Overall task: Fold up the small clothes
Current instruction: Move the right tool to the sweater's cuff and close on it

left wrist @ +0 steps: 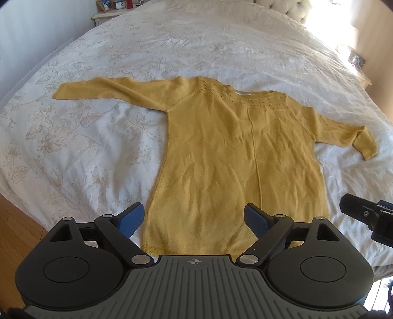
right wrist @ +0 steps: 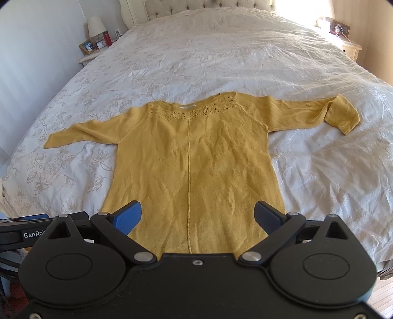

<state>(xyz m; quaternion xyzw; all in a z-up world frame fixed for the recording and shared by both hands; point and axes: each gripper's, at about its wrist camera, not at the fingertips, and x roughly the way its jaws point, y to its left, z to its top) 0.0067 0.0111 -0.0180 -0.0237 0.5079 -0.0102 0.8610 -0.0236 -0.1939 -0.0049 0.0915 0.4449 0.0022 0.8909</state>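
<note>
A mustard-yellow knit sweater [left wrist: 233, 152] [right wrist: 191, 159] lies flat on the bed, neckline away from me, hem nearest. Both sleeves are spread sideways; the right sleeve's cuff [right wrist: 342, 115] is bent back on itself. My left gripper [left wrist: 194, 217] hovers open above the hem's left part, nothing between its blue pads. My right gripper [right wrist: 197, 216] hangs open over the hem's middle, also holding nothing. The right gripper's body [left wrist: 368, 216] shows at the right edge of the left wrist view, and the left gripper's body [right wrist: 29, 228] at the left edge of the right wrist view.
The bed wears a white floral-print duvet [right wrist: 221, 56] with a tufted headboard [right wrist: 208, 7] at the far end. A nightstand [right wrist: 95, 49] with a lamp, a photo frame and a clock stands at the back left; another nightstand [right wrist: 348, 46] at the back right. Wooden floor [left wrist: 14, 225] lies beside the bed.
</note>
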